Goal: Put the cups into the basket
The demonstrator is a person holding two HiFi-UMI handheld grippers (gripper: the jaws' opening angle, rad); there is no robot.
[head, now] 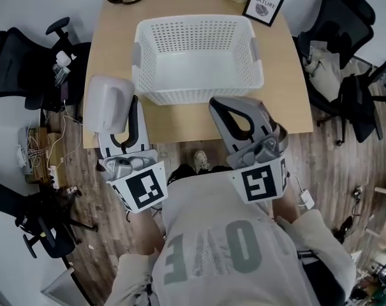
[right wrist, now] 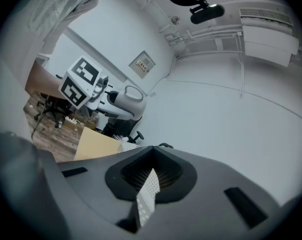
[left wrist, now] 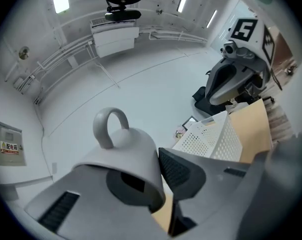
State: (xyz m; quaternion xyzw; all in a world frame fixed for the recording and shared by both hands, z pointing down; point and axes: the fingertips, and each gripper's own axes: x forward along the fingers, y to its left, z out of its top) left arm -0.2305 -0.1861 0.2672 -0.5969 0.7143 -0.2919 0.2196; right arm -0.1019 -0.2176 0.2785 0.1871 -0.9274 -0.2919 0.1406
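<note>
While the left gripper [head: 120, 123] clamps a grey mug [head: 107, 104] above the surface's [head: 289, 101] near-left corner, the white basket [head: 198, 96] stands just to its right. The right gripper [head: 241, 116], jaws together on nothing, hovers over the near edge by the basket's near-right corner.

The cup [head: 108, 104] is plain light grey with a loop handle. It is pinched by its wall between the jaws of the left gripper [head: 119, 115], with its mouth turned toward that gripper and its handle on the far side. It sits at 8 o'clock from the basket [head: 199, 95], just beside it. The basket is white, perforated, rectangular, upright and empty on the table.
</note>
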